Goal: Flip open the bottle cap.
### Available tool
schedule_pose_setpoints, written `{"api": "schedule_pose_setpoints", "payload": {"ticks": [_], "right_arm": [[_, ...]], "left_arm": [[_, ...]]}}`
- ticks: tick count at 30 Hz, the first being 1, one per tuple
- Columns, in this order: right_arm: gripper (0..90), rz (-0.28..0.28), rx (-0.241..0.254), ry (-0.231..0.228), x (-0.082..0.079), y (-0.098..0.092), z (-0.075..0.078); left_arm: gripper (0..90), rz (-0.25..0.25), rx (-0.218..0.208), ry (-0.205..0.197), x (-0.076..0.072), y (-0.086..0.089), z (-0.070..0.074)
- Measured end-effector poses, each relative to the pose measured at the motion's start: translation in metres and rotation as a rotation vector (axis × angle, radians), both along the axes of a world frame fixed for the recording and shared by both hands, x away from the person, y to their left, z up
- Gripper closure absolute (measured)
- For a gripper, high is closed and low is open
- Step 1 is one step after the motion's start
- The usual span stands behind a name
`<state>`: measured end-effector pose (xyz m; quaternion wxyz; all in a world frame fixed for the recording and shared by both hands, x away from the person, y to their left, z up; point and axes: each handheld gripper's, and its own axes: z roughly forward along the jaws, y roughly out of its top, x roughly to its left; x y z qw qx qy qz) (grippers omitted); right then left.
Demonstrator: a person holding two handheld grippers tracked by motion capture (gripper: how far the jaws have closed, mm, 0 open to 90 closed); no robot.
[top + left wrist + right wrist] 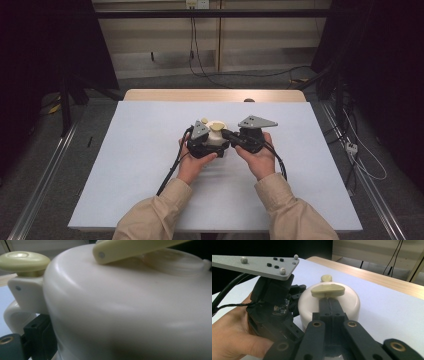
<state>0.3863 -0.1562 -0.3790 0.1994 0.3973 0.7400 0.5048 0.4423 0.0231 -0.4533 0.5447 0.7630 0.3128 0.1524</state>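
Observation:
A round cream-white pot (218, 141) stands in the middle of the table. On its top lies a pale yellow tab (327, 290), and a small yellow knob (326, 278) sits above its looped side handle (13, 315). My left gripper (207, 145) is against the pot's left side and grips its body. One black finger (37, 336) shows beside the handle, and the other is hidden behind the pot. My right gripper (329, 301) comes in from the right over the top. Its jaws are pressed together with the tips at the yellow tab.
A pale blue sheet (140, 165) covers the table, with a wooden edge (215, 95) at the back. Cables trail from both grippers toward the person. Dark frames and floor cables (360, 150) flank the table.

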Motion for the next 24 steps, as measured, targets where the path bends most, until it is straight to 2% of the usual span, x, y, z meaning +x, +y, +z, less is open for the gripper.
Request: {"api": "schedule_pose_setpoints", "payload": {"ticks": [24], "right_arm": [[90.0, 0.003, 0.001, -0.021, 0.0035, 0.0043, 0.0084]], "left_arm": [[5.0, 0.0, 0.007, -0.003, 0.0002, 0.0001, 0.0]]}}
